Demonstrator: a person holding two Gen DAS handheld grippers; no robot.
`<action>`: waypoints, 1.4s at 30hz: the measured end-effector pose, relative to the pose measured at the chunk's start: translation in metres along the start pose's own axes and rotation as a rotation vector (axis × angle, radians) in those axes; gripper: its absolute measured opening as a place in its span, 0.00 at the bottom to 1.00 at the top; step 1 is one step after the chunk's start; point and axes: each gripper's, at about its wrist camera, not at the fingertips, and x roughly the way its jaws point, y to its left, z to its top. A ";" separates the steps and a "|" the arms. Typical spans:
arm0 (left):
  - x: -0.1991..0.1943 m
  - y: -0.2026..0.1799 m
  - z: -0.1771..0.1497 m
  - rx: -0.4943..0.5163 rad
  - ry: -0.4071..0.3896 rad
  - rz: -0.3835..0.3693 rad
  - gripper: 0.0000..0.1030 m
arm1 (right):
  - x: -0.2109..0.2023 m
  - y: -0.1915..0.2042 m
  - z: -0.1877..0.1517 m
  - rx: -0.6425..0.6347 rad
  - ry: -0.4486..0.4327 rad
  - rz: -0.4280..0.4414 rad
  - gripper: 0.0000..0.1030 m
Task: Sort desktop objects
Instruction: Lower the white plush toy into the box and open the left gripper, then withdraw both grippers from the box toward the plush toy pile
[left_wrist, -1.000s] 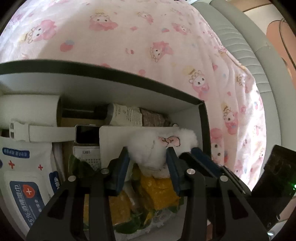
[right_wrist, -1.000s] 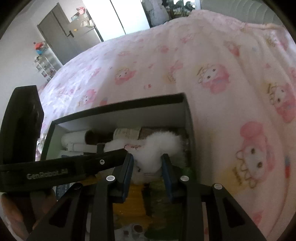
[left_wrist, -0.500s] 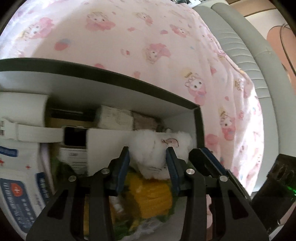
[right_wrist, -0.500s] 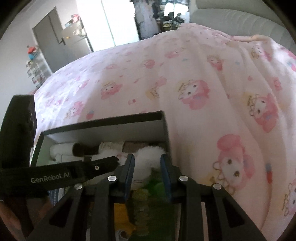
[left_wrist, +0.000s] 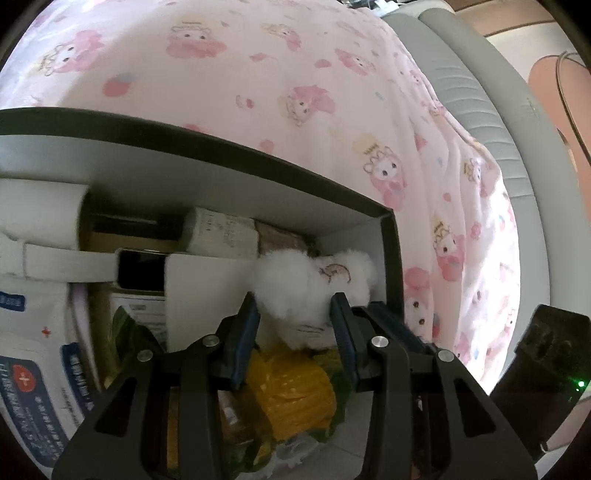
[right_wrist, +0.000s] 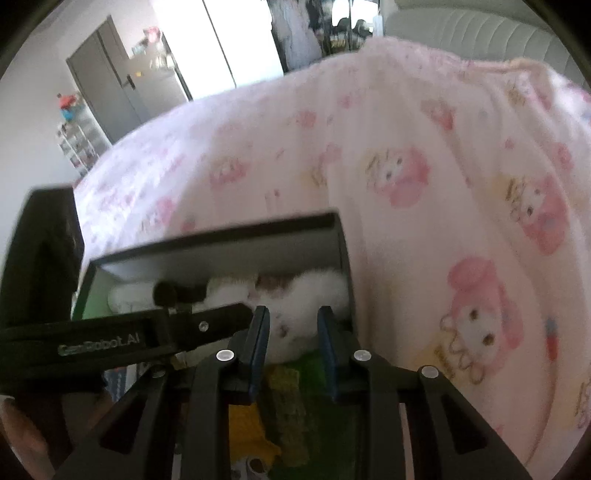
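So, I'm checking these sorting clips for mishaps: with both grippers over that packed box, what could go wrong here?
1. The right gripper is closing around the white plush; soft fluff may slip out.
2. The left gripper sits close beside it at the same plush, so the two could collide.
3. The box is packed tight; neighbours may snag.

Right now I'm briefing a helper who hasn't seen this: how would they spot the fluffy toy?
Find the dark-rimmed box on the pink cartoon bedspread. In its far right corner lies the white fluffy toy, the only furry thing among packets and cartons.
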 end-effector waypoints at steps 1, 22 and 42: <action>0.002 -0.001 0.000 -0.001 0.001 0.002 0.38 | 0.000 0.000 0.000 -0.001 0.001 -0.003 0.21; -0.100 -0.021 -0.031 0.149 -0.238 0.143 0.48 | -0.053 0.023 0.003 -0.022 -0.109 -0.019 0.36; -0.239 -0.010 -0.139 0.279 -0.373 0.248 0.52 | -0.167 0.137 -0.070 -0.101 -0.199 -0.046 0.46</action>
